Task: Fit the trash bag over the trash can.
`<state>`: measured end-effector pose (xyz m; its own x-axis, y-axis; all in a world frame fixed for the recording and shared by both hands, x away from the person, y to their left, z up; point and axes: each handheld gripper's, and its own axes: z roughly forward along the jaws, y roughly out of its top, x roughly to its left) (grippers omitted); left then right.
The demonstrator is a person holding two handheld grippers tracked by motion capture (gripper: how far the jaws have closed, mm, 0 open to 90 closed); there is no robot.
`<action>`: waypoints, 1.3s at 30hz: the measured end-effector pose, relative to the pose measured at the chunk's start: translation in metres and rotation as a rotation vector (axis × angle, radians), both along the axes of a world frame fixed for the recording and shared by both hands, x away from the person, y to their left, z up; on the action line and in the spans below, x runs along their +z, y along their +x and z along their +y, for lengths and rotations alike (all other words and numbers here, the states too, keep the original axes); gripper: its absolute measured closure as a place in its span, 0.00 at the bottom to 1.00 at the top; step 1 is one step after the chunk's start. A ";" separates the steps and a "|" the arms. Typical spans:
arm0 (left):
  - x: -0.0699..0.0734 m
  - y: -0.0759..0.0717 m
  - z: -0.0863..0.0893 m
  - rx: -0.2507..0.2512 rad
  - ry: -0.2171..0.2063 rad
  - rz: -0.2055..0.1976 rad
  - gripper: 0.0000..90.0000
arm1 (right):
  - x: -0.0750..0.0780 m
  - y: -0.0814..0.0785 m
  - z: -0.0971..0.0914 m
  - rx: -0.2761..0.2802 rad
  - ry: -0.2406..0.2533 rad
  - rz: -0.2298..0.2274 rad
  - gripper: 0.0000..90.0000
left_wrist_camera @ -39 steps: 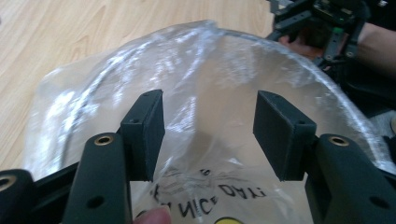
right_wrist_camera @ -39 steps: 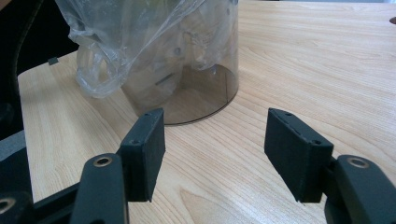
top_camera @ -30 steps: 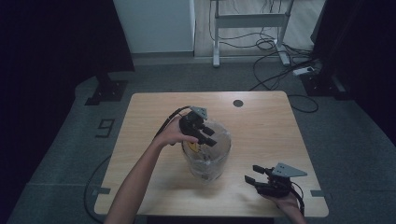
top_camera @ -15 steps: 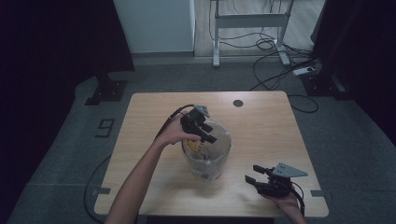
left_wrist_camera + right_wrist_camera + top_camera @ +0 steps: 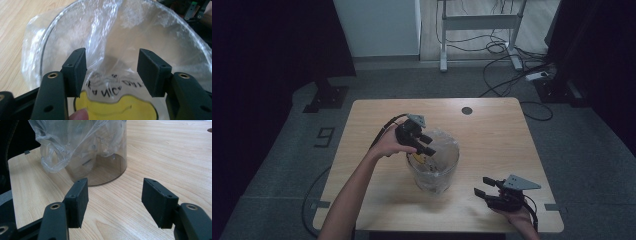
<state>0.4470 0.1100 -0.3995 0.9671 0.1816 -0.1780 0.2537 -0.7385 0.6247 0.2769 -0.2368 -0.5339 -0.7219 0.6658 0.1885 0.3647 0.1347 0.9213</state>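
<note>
A clear round container (image 5: 435, 170) stands mid-table, lined with a crinkled clear plastic bag (image 5: 120, 32) that bears a yellow print (image 5: 117, 110) with black lettering. My left gripper (image 5: 428, 145) hangs over the container's left rim and points down into the opening. Its jaws (image 5: 112, 67) stand open, with bag film behind them and nothing pressed by the pads. A fingertip (image 5: 78, 115) shows at the bottom edge. My right gripper (image 5: 480, 193) rests low near the table's front right, open (image 5: 115, 200) with nothing between its pads, facing the container (image 5: 105, 170) and the bag's overhang (image 5: 57, 152).
The wooden table (image 5: 492, 135) has a round dark cable hole (image 5: 467, 110) near its far edge. Bare wood lies between my right gripper and the container. Cables and a desk frame (image 5: 477, 30) stand on the grey floor beyond.
My left gripper has shifted a little to the left over the container's rim. The right gripper has stayed where it was.
</note>
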 end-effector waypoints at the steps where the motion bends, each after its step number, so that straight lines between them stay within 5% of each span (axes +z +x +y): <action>1: 0.001 -0.001 0.005 0.004 -0.005 0.002 0.45 | -0.001 0.000 0.000 0.000 -0.003 0.003 0.42; 16: -0.003 -0.006 0.018 -0.007 0.012 0.009 0.44 | -0.002 0.001 0.001 0.000 -0.009 0.007 0.42; 29: -0.006 -0.031 0.023 -0.082 0.037 -0.003 0.44 | -0.002 0.001 0.002 -0.001 -0.012 0.006 0.42; 39: -0.004 -0.034 0.022 -0.102 0.036 -0.008 0.43 | -0.004 0.001 0.001 -0.004 -0.013 0.008 0.42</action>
<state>0.4134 0.1321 -0.4032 0.9822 0.0886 -0.1657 0.1715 -0.7825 0.5986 0.2783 -0.2354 -0.5375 -0.7174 0.6715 0.1857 0.3730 0.1452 0.9164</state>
